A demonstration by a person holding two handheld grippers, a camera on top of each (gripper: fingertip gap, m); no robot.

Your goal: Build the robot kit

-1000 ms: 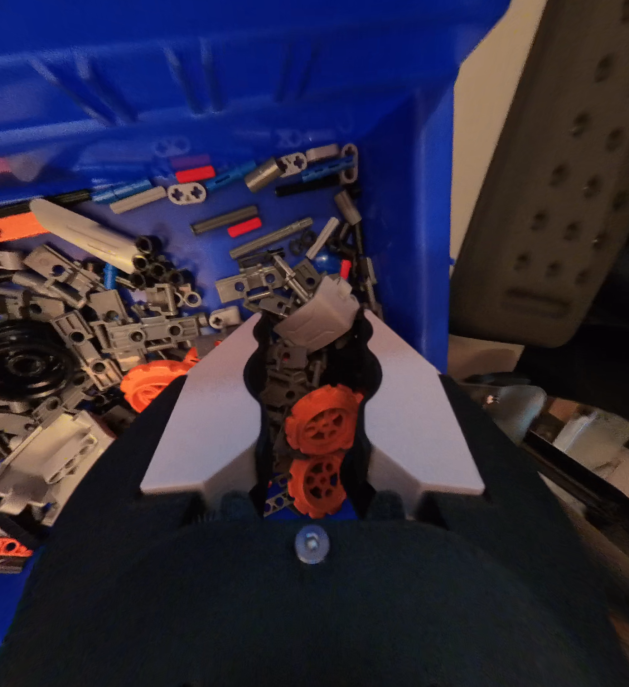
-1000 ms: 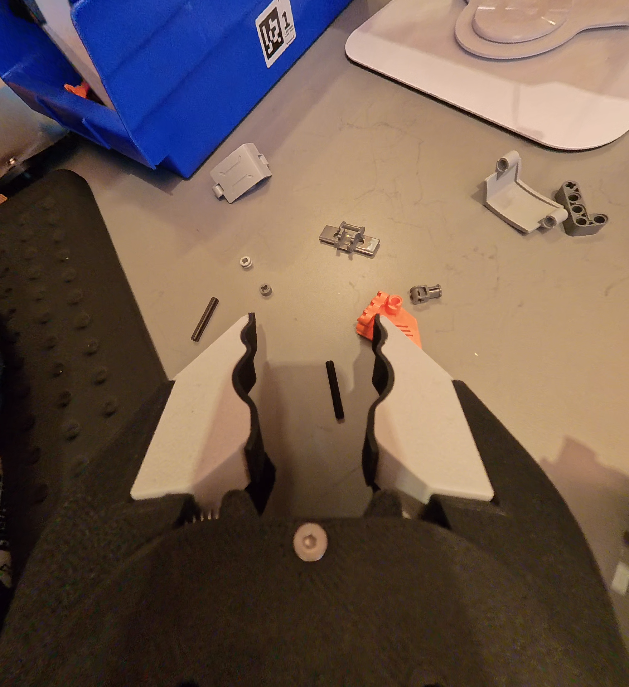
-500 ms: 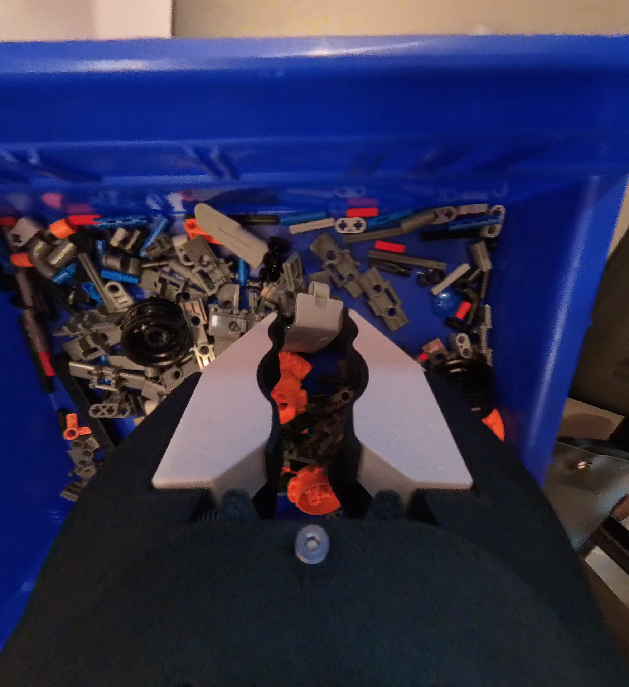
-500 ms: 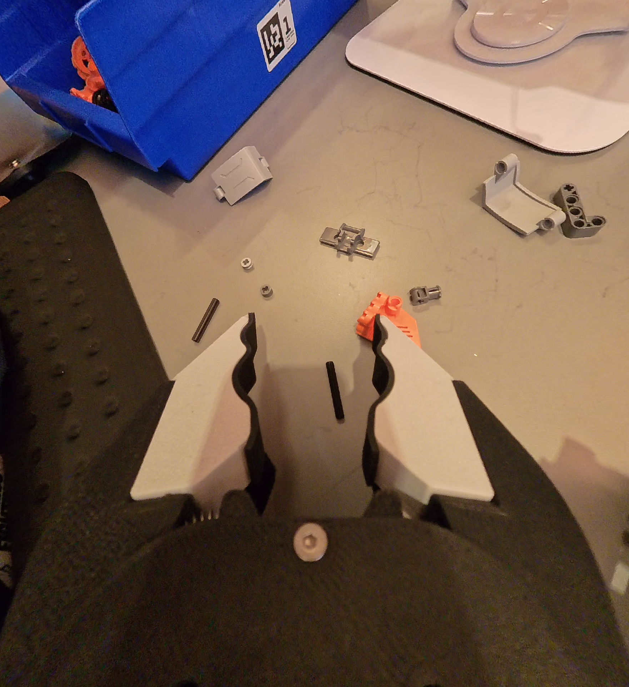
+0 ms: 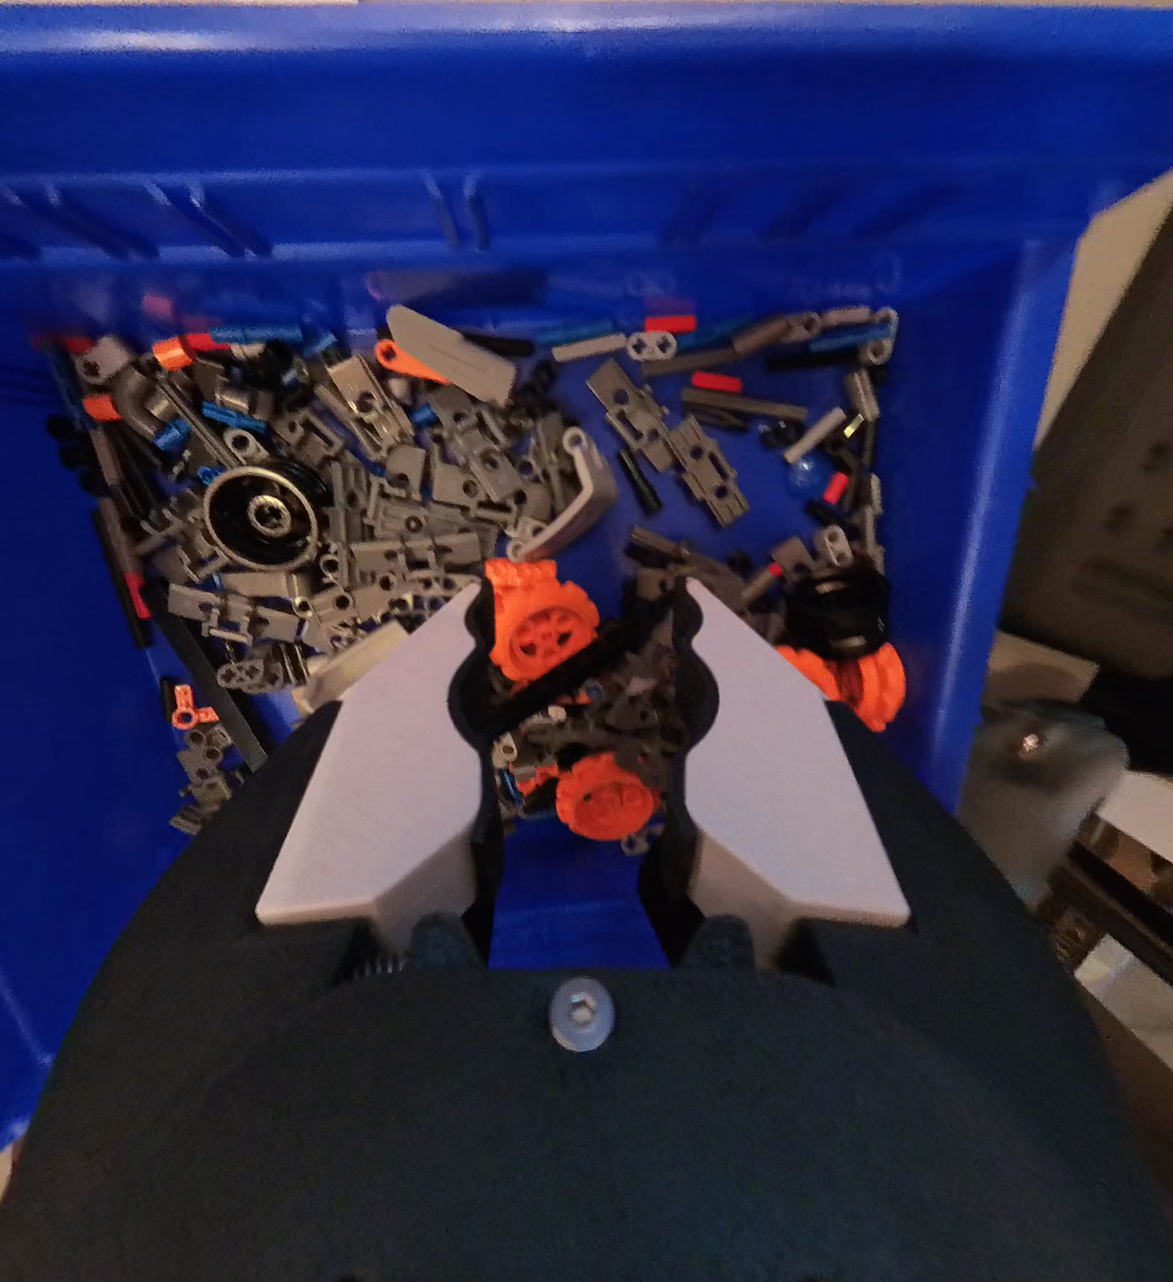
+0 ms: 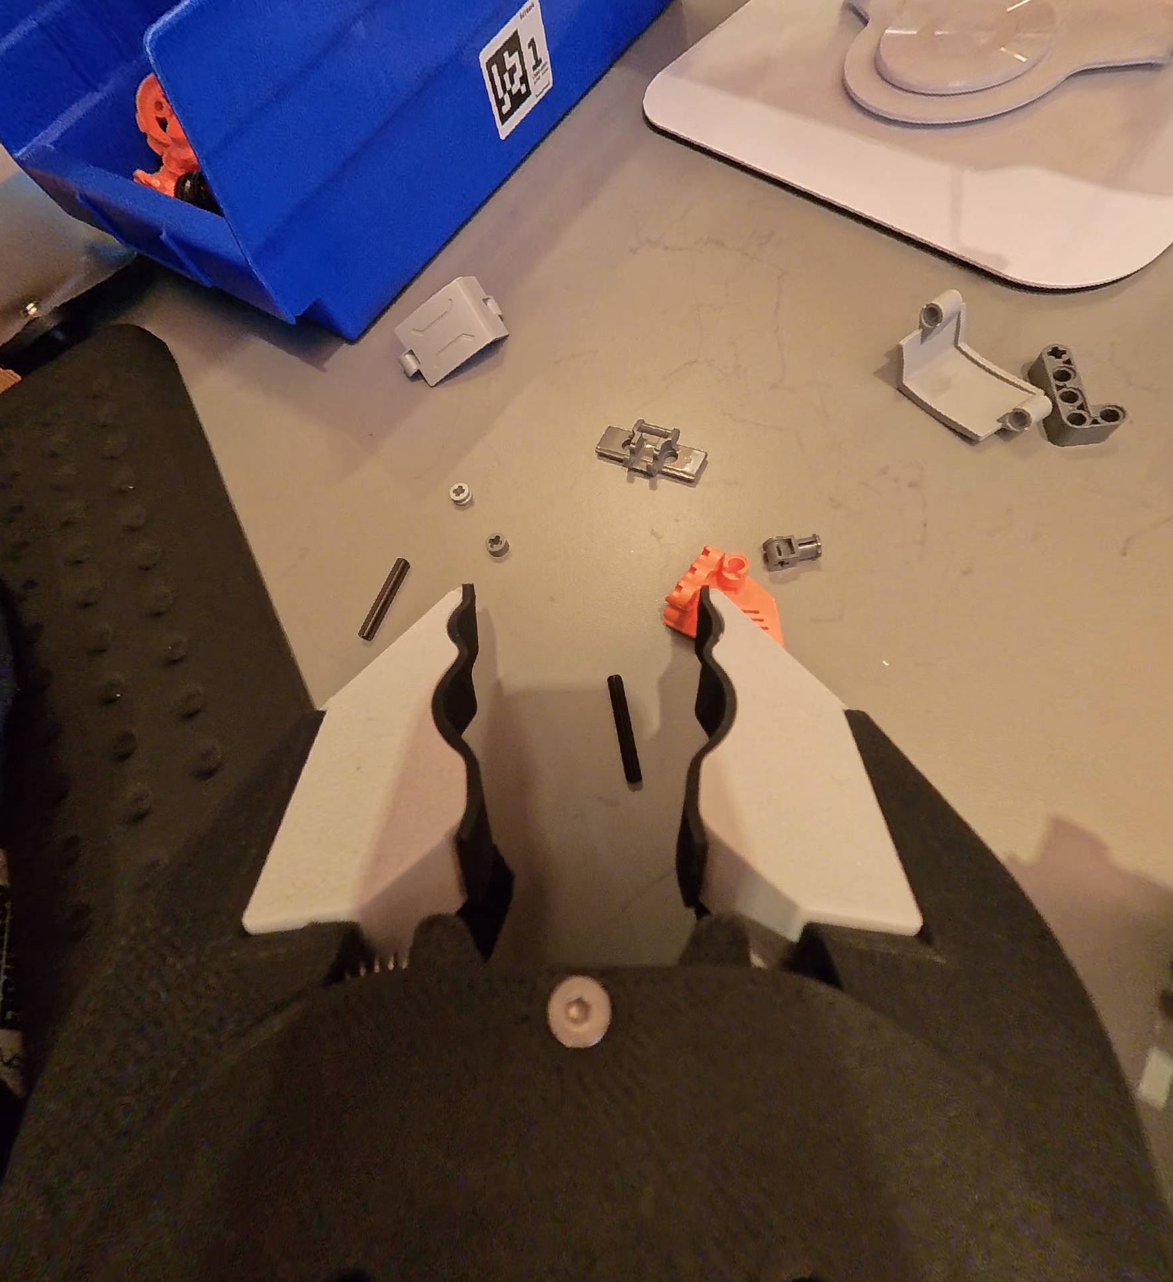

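Your left gripper [image 5: 580, 590] hangs over the blue bin [image 5: 569, 139], its fingers spread wide and holding nothing. Under them lies a heap of grey, black and blue building-toy pieces. An orange wheel [image 5: 542, 621] sits just beside the left fingertip, a second orange wheel [image 5: 604, 798] shows lower in the gap, and a curved grey panel [image 5: 580, 499] lies just beyond the tips.

Your right gripper [image 6: 587, 596] is above the grey table [image 6: 916, 659], fingers wide and empty. A black axle [image 6: 623, 728] lies on the table between them. An orange piece [image 6: 708, 586] is partly hidden behind the right fingertip, and a second black axle [image 6: 383, 598] lies left of the left fingertip. The blue bin [image 6: 361, 139] stands at upper left.
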